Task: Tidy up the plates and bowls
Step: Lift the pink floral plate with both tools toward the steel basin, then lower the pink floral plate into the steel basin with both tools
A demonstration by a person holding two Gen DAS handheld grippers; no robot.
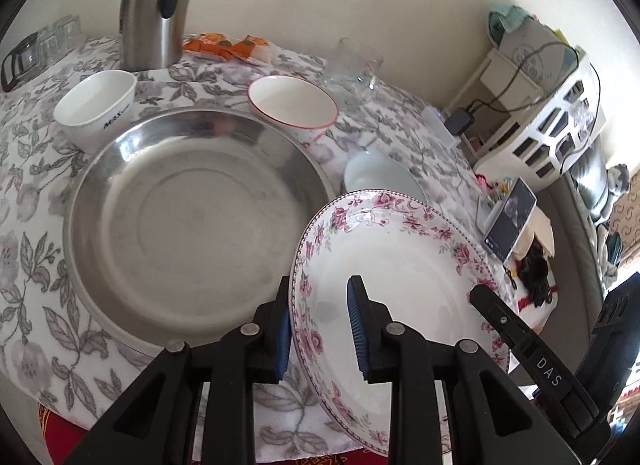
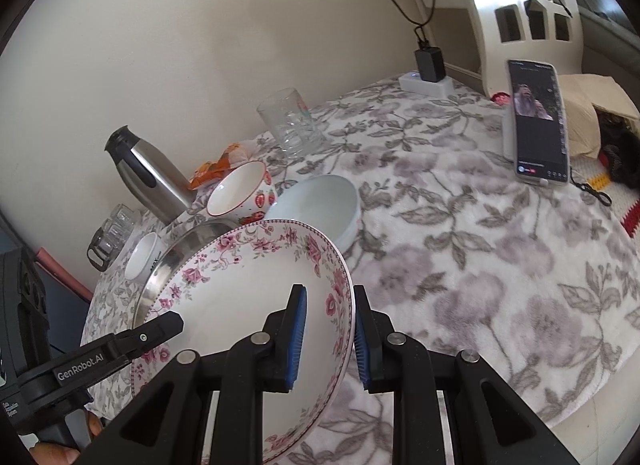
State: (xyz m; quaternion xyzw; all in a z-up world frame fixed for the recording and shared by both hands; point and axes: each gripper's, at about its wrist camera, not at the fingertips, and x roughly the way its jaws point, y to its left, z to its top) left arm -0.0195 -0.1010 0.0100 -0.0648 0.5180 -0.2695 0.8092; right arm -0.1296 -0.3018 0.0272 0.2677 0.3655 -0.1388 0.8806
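Two hand-held grippers share one floral-rimmed plate (image 1: 400,265): the left hand-held gripper (image 1: 320,329) pinches the plate's left rim between its blue pads, one finger under the rim and one over the white well, and the right hand-held gripper (image 2: 330,337) clamps the opposite rim the same way, its jaws narrowed to the thickness of the rim. The plate is tilted and sits clear of the desk (image 2: 460,265), which wears a grey leaf-and-flower cloth. In the left wrist view the right gripper's black finger reaches in over the plate's far edge.

Just left of the plate lies a large steel dish (image 1: 192,217), flat on the cloth. Behind it stand a white square bowl (image 1: 96,105) with dark lettering and a red-rimmed bowl (image 1: 292,105) with strawberry prints on its side. A pale blue bowl (image 2: 320,201) sits beside the red-rimmed one, partly hidden behind the raised plate. Further back are a steel thermos jug (image 1: 154,9), orange snack packets (image 1: 228,45) and a clear glass (image 2: 290,125). A phone (image 2: 536,121) leans upright near the desk's right side, its screen lit.
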